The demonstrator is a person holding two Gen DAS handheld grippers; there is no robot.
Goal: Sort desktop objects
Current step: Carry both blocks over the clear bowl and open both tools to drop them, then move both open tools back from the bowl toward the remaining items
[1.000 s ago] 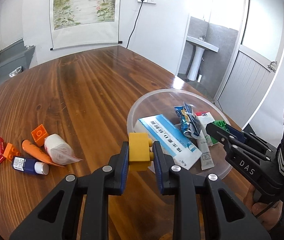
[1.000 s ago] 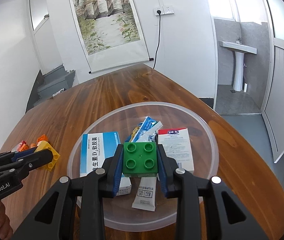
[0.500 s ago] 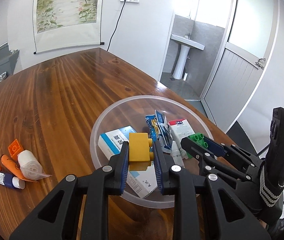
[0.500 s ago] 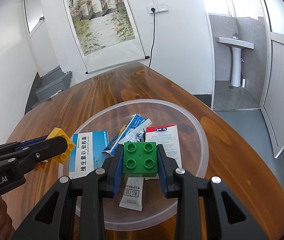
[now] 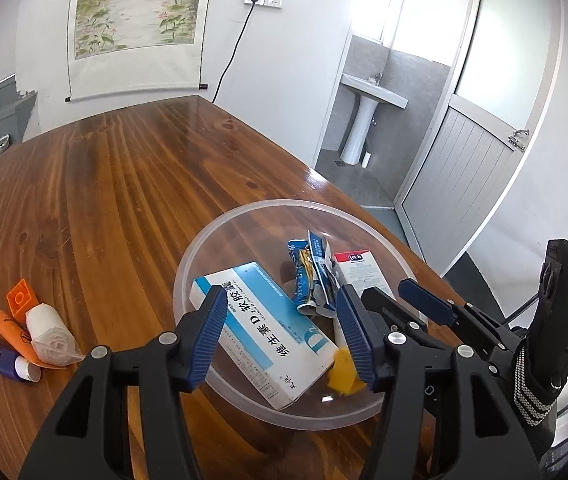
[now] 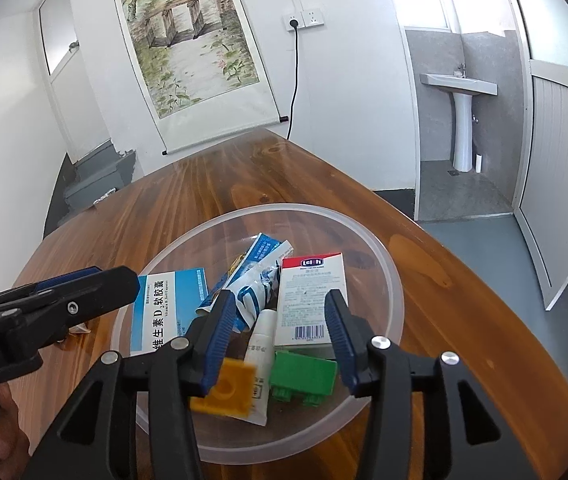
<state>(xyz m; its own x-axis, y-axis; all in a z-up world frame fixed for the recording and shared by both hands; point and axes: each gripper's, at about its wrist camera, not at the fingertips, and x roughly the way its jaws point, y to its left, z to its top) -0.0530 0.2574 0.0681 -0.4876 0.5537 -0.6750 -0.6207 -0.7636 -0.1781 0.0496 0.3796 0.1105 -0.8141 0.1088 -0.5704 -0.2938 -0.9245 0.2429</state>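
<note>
Dropping now: yellow brick and green brick, each gripped a second ago, both loose inside clear bowl. Yellow brick blurred, apparently mid-fall, near tube; green brick on its side at near rim, below red-topped box. Left claw jaws opening, nothing between pads. Right claw jaws opening too, empty. Blue vitamin box fills bowl's left half. Outward on table: orange brick, orange tube, white roll unsorted, likely next.
</note>
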